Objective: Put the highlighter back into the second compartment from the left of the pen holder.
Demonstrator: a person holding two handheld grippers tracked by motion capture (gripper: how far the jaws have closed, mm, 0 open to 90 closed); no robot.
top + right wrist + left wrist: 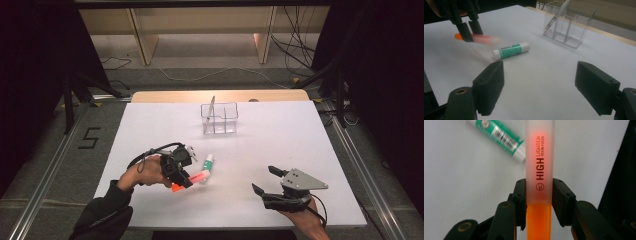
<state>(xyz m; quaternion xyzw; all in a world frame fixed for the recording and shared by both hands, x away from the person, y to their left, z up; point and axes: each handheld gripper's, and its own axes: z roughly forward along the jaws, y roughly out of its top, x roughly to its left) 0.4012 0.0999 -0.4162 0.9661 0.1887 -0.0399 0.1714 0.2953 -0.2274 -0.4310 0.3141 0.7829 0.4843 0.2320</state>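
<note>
My left gripper (186,179) (539,195) is shut on an orange highlighter (196,179) (539,165) (480,38), gripping it near its orange cap and holding it just above the white table (260,150). A green and white glue stick (208,162) (499,137) (511,50) lies on the table right beside the highlighter's frosted end. My right gripper (265,180) (546,92) stands open at the front right, with nothing between its jaws. A clear plastic organizer (219,118) (569,23) stands at the back centre with a slim pen (212,106) (557,13) leaning in it.
A wooden strip (220,95) edges the table's far side. Shelving legs and cables lie on the floor beyond. A taped "5" (89,138) marks the floor at the left. Bare white surface stretches between both grippers and the organizer.
</note>
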